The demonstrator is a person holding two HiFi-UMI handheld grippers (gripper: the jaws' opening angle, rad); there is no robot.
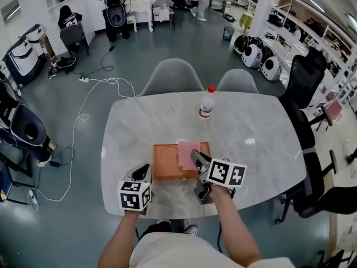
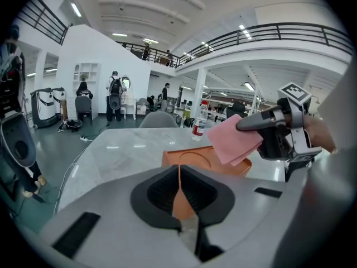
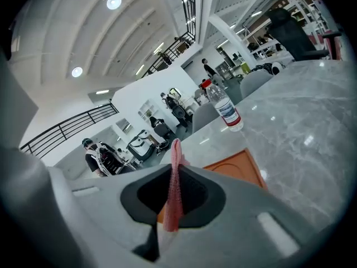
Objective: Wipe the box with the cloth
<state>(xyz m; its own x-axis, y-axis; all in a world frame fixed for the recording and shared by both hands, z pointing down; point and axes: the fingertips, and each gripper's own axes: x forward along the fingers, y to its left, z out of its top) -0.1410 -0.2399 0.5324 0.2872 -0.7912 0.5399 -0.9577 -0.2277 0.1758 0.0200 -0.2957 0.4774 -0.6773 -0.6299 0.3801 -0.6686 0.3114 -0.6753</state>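
Observation:
A flat orange box lies near the front edge of the marble table. My right gripper is shut on a pink cloth and holds it over the box's right half. In the right gripper view the cloth stands pinched edge-on between the jaws, with the box just beyond. My left gripper sits at the box's front left corner. In the left gripper view its jaws are closed on a thin orange edge of the box, and the cloth hangs above the box.
A clear water bottle with a red cap stands behind the box, toward the table's far side. Two grey chairs are tucked in at the far edge. Black office chairs stand to the right. Cables lie on the floor to the left.

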